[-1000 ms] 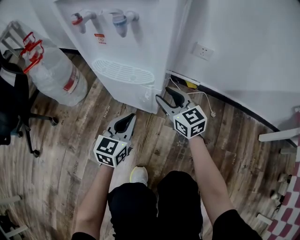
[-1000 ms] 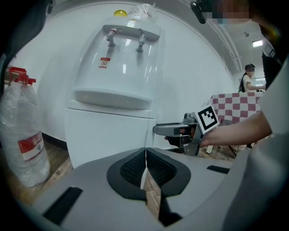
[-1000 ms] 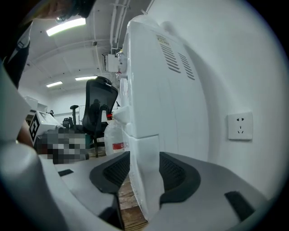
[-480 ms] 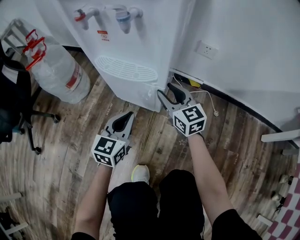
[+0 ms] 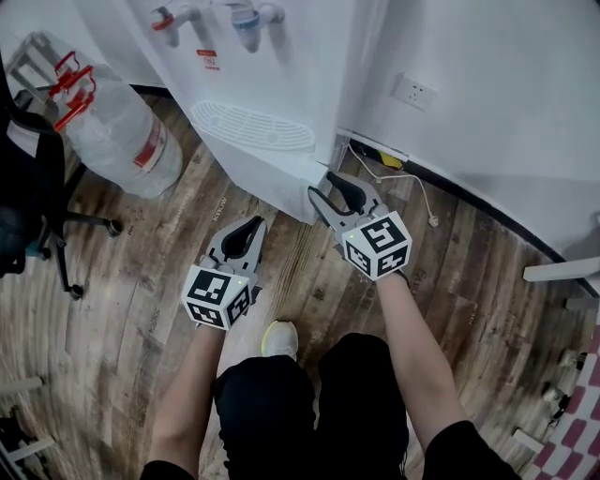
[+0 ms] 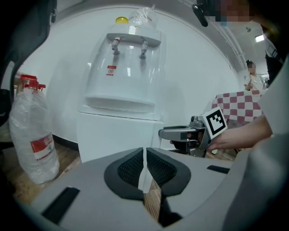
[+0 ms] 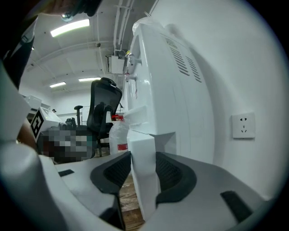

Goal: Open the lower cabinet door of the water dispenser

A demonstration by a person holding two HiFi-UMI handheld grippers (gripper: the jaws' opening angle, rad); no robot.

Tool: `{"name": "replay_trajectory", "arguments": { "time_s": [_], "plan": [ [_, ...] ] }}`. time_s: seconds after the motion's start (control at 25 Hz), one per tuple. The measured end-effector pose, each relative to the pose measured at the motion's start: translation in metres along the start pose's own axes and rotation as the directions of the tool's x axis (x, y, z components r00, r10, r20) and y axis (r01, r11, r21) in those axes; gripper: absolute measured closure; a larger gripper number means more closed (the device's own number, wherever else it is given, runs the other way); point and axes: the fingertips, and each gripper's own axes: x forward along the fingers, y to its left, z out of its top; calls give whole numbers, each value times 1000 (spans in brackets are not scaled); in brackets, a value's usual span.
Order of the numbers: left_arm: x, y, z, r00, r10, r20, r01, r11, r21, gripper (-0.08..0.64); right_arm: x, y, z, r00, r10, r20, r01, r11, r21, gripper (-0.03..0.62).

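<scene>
Water dispenser [image 5: 281, 66]: white, stood on wood floor [image 5: 141, 309] against wall. Lower cabinet door [image 5: 262, 178]: on dispenser front, free edge at its right corner, slightly off body. My right gripper [image 5: 322, 185]: jaws were closing, door edge between them, one pad touched each face. My left gripper [image 5: 255, 223]: jaws together, nothing between, low before door, apart from it. Large clear bottle [image 5: 117, 141]: lay on floor left of dispenser.

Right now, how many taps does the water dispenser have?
2: a red tap at left, a blue tap right of it, both above the drip tray on the water dispenser; none seems hidden.
</scene>
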Motion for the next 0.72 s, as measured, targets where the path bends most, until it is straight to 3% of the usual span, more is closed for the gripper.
{"name": "replay_trajectory", "arguments": {
  "time_s": [0.16,0.36,0.52,0.72],
  "plan": [
    [-8,-2,4,1000,11,18,-11,1000,4,534,-7,16,-2,1000,18,2,-18,1000,2,410],
    [-16,-5,5,999,24,36,-24,1000,-14,453,-12,48,-4,997,73,-11,-74,997,-24,410],
    [-24,-15,14,997,16,70,-13,999,-37,439,-17,78,-11,992,123,-29,-125,990,-64,410],
    [-33,-24,26,994,13,105,-11,1000,-25,365,-17,111,-19,985,168,-47,-172,980,-102,411]
  ]
}}
